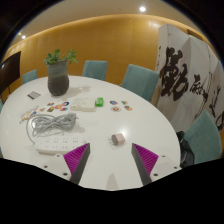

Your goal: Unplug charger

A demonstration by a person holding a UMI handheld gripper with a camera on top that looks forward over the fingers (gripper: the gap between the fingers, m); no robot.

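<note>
A white power strip (57, 146) lies on the round white table (150, 125), just ahead and left of my left finger. A coiled white cable (52, 123) lies beyond it. A small white charger cube (117, 138) sits on the table just ahead of the fingers, a little right of their middle. My gripper (112, 160) is open, with the magenta pads (77, 156) wide apart and nothing between them.
A potted plant in a dark vase (58, 78) stands at the far left of the table. Small items, among them a green one (99, 102), lie near the table's middle. Teal chairs (138, 78) ring the table. A white screen with black calligraphy (185, 75) stands at the right.
</note>
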